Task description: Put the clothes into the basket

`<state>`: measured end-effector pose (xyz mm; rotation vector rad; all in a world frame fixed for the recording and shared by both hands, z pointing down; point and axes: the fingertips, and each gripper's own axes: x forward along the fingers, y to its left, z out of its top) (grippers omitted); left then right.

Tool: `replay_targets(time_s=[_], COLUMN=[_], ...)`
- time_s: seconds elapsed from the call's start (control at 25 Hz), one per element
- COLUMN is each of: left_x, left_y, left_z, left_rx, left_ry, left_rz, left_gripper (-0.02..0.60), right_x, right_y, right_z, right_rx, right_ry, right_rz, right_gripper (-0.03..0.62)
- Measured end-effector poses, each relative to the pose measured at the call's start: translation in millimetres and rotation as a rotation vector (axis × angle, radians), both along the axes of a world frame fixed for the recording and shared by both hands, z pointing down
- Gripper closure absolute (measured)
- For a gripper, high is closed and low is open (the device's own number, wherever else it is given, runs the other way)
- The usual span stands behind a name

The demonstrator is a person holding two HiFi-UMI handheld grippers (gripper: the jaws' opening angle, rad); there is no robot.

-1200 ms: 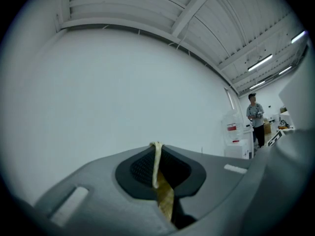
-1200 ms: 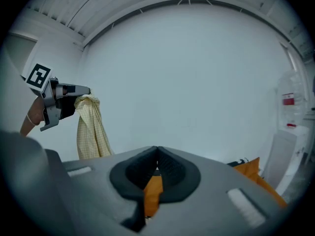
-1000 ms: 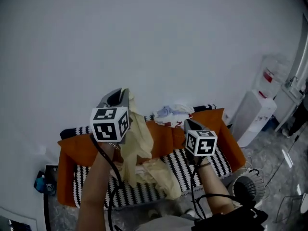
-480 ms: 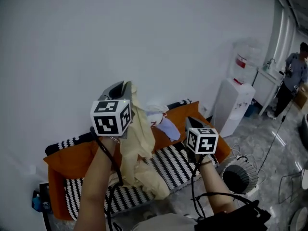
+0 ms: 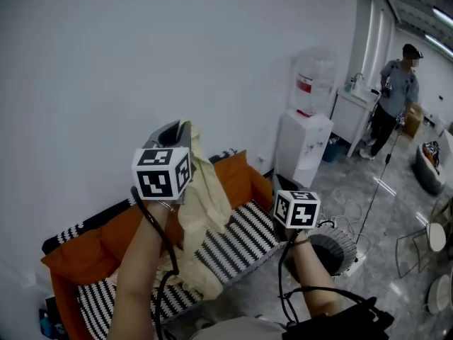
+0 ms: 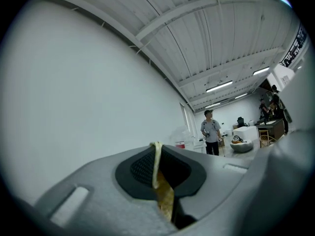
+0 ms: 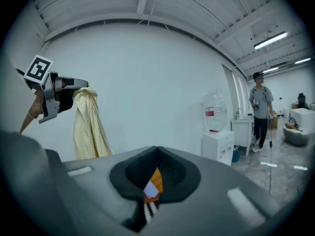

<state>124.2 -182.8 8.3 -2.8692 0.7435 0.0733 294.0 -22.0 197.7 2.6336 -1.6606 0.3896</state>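
Pinching with the left gripper (image 5: 177, 127) (image 6: 156, 149), jaws narrowed tight on a thin fold of a pale yellow checked fabric garment (image 5: 204, 211) (image 6: 165, 200). Hanging from those tips straight down beside the left forearm, with the loose lower end well below the gripper. From the right gripper view, showing as a long yellow drape (image 7: 89, 127) up and to the left.

Holding nothing with the right gripper (image 5: 278, 181) (image 7: 157, 152): pads together at the tips, only background visible through the slot beneath. Carried lower than the left gripper and apart from the garment.

Behind and below both grippers, an orange sofa with black-and-white striped cushions (image 5: 244, 179). Just right of and below the right gripper, on the floor, a round white wire basket (image 5: 341, 241), partly hidden by the right arm and well apart from the cloth. Beyond the right gripper, a white water dispenser (image 5: 303, 144) and, farther right, a standing person (image 5: 396, 94).
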Motion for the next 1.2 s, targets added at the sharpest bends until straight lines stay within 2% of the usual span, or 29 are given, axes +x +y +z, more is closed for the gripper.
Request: replay_targets(time_s=[0.24,0.68,0.92,1.2], left_x=[80.6,226.7,290.7,373.3], left_y=[63.2,184.8,252.1,332.8], left_z=[-3.5,2.6,4.1,5.7], left_rx=[0.024,0.02,0.017,0.019], left_ry=[-0.001,-0.001,-0.01,-0.007], left_rz=[0.113,0.297,0.427,0.618], left_gripper=[0.568,0.568,0.568,0.568], right_x=[62.8,161.8,197.1,231.8], right_y=[80.5,240.4,328.5,416.6], right_z=[5.5,28.8,30.9,47.0], right_rx=[0.006,-0.039,-0.033,-0.049], right_ry=[-0.009,-0.029,-0.043,-0.068], right_rz=[0.121,0.321,0.469,0.643], right_gripper=[0.591,0.591,0.591,0.591])
